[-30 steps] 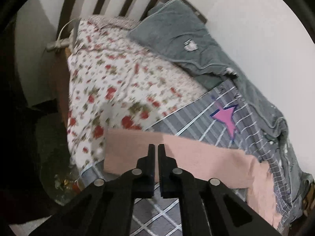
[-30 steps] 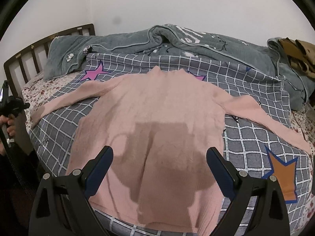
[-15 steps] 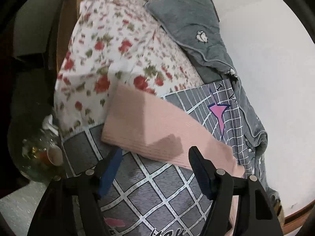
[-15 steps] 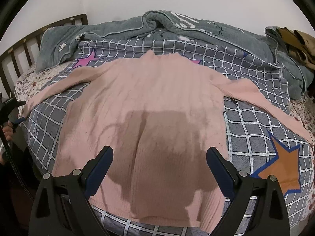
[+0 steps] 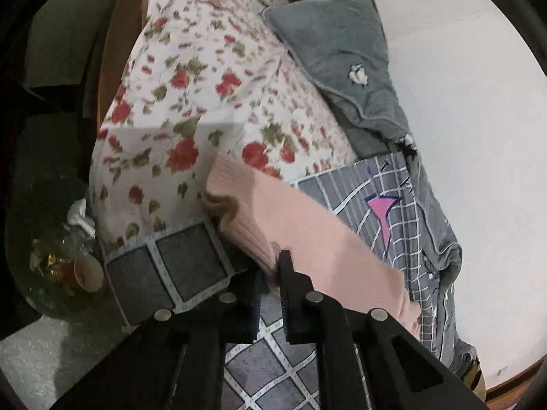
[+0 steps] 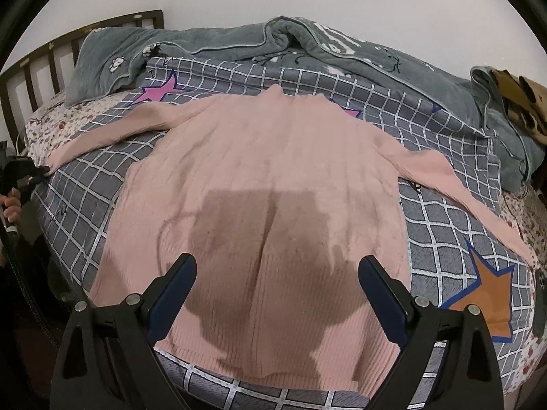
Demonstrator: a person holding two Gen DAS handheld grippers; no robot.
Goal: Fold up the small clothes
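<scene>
A pink ribbed sweater [image 6: 266, 184] lies flat and face up on the grey checked bedspread [image 6: 441, 239], both sleeves spread out. My right gripper [image 6: 277, 294] is open and empty, hovering above the sweater's hem. In the left wrist view my left gripper [image 5: 271, 273] is shut on the edge of the sweater's left sleeve [image 5: 307, 235] near the cuff, and the cuff is lifted and curled. The left gripper also shows at the far left of the right wrist view [image 6: 30, 171], at the sleeve end.
A grey quilt [image 6: 239, 41] lies bunched along the wall. A floral sheet [image 5: 205, 85] covers the bed's head end by the wooden headboard [image 6: 30, 71]. A bin with trash [image 5: 65, 266] stands on the floor beside the bed. Brown clothes [image 6: 523, 102] lie at the far right.
My left gripper opened, moved onto the sleeve near the cuff and shut on it, lifting the edge. My right gripper stayed open and moved closer over the sweater's hem.
</scene>
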